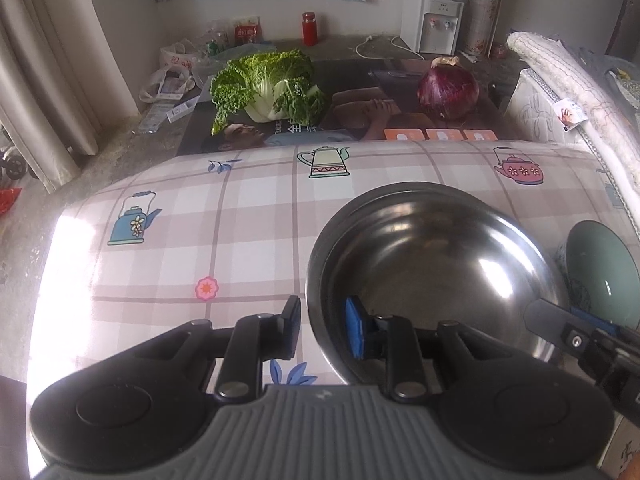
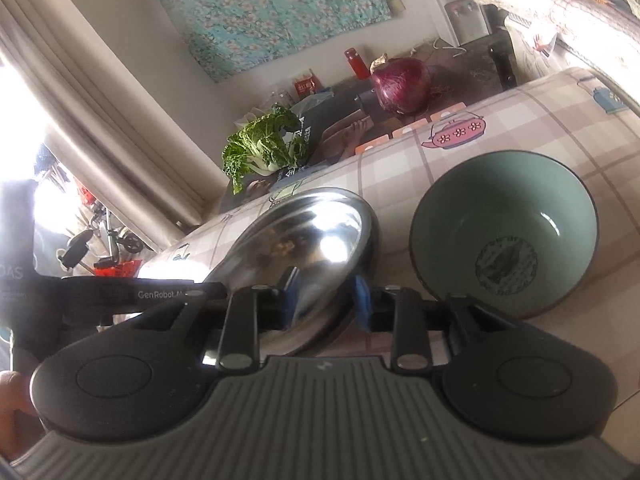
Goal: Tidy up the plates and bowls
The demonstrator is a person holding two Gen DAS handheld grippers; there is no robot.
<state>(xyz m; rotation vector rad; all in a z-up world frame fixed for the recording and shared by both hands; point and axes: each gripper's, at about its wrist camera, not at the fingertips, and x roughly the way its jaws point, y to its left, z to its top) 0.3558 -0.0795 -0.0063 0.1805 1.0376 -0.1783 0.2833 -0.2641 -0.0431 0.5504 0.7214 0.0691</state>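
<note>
- Left wrist view: the left gripper (image 1: 322, 330) straddled the near rim of the steel bowl (image 1: 432, 276), one finger outside on the checked tablecloth (image 1: 200, 220), the blue-padded finger inside; a narrow gap showed between the pads and the rim, so nothing was clamped; a second dark rim showed behind the bowl's far edge, so it seemed nested in another; only a sliver of the green bowl (image 1: 604, 272) showed at the right edge, just beside the steel one; the right gripper's finger (image 1: 560, 326) came in over the steel bowl's right side; beyond the table edge lay a cabbage (image 1: 268, 88) and a red onion (image 1: 448, 90) on a poster, and a water dispenser (image 1: 434, 26) stood by the wall.
- Right wrist view: the right gripper (image 2: 326, 294) stood narrowly parted about the steel bowl's (image 2: 304, 248) rim; whether the pads pressed it I could not tell; here the green bowl (image 2: 504, 232) showed whole, upright, with a dark printed medallion at its bottom; the left gripper's arm (image 2: 140, 294) crossed at the left, its jaws hidden.
</note>
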